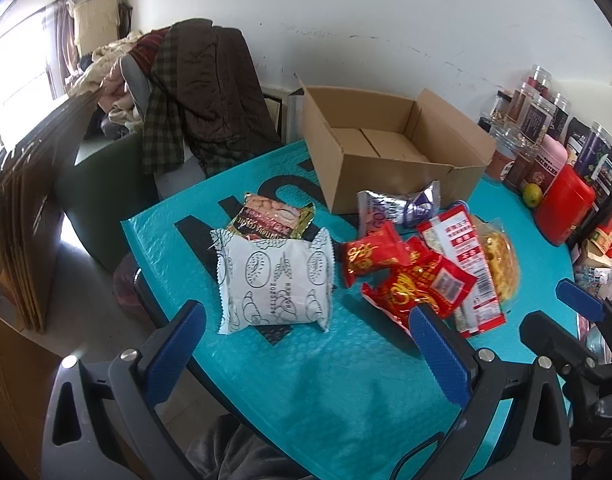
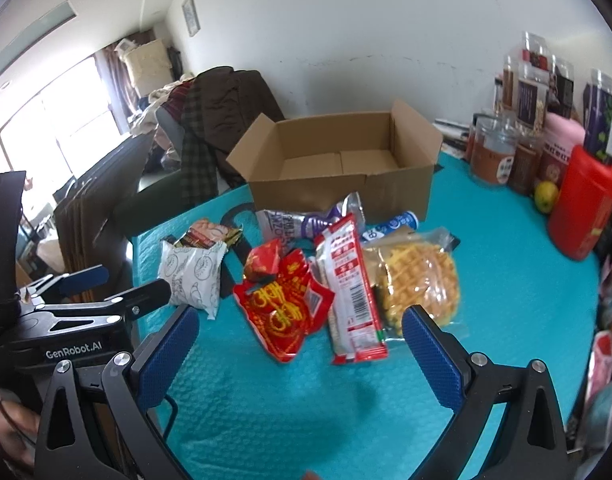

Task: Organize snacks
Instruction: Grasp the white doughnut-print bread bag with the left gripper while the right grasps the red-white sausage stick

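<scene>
Your snacks are lying in a loose heap on the teal tabletop (image 2: 486, 260), just ahead of both tongs. The white wrapper with line-drawn pastries (image 1: 275, 280) is sitting ahead of your left tongs (image 1: 306, 328), overlapping a dark cracker packet (image 1: 271, 216) whose script lettering is too small to read. Ahead of your right tongs (image 2: 299, 338), a crumpled red packet with gold characters (image 2: 283, 304) is touching a long red-and-white packet with a barcode (image 2: 352, 288), and a clear-wrapped waffle (image 2: 420, 280) is lying beside that, toward the right finger. A smaller red packet (image 2: 265, 262) is resting on the crumpled one. Farther ahead, a silver-and-purple packet (image 2: 301, 222) and a blue-and-white tube (image 2: 394, 226) are lying against an open cardboard box (image 2: 338, 164), which is standing with its flaps up.

Both of your tongs are hanging spread wide above the tabletop, gripping nothing. In the right wrist view your left tongs are showing off to the left, with "GenRobot.AI" printed on the body. Large black letters are running across the tabletop, mostly covered. To the right of your right tongs, a red canister (image 2: 584, 204), a yellow-green fruit (image 2: 546, 196) and labelled jars (image 2: 492, 156) are standing along the tabletop's edge. Beyond the box, a chair draped with coats (image 1: 201, 92) is standing against the wall.
</scene>
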`<state>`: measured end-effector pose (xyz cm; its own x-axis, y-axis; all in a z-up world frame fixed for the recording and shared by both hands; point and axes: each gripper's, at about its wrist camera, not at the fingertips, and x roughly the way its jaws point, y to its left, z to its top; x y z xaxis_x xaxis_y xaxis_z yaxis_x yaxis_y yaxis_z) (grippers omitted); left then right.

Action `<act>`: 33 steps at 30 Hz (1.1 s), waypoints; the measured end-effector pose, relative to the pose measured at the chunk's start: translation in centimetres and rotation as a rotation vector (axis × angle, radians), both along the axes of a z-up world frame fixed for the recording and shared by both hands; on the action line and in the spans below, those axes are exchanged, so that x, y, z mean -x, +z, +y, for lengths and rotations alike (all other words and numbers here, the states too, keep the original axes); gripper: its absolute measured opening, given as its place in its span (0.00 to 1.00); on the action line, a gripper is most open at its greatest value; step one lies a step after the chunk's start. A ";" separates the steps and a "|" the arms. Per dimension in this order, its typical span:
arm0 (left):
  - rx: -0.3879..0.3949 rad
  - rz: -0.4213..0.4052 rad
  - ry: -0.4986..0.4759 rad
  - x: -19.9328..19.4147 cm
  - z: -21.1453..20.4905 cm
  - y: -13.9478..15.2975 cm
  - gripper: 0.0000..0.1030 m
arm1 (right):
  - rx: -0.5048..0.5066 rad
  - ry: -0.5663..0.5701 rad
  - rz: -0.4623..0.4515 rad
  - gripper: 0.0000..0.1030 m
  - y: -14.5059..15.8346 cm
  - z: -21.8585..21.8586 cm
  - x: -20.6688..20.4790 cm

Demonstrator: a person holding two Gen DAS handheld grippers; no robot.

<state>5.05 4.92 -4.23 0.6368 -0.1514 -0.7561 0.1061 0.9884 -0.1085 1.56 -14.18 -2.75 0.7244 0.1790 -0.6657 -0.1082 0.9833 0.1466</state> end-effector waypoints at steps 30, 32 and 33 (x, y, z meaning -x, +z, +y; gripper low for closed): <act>0.000 0.241 -0.019 -8.2 0.9 -8.3 1.00 | 0.112 0.004 0.074 1.00 -4.3 1.8 -6.3; -0.019 0.241 -0.023 -8.4 0.6 -8.5 1.00 | 0.118 0.000 0.069 1.00 -4.3 1.6 -6.3; -0.027 0.242 -0.020 -8.6 0.4 -8.6 1.00 | 0.121 -0.003 0.069 1.00 -4.3 1.5 -6.3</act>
<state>13.60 5.36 -12.79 0.4338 -0.1401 -0.8900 0.1001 0.9892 -0.1069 7.89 -12.65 -7.07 0.6769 0.0920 -0.7303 -0.0987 0.9945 0.0338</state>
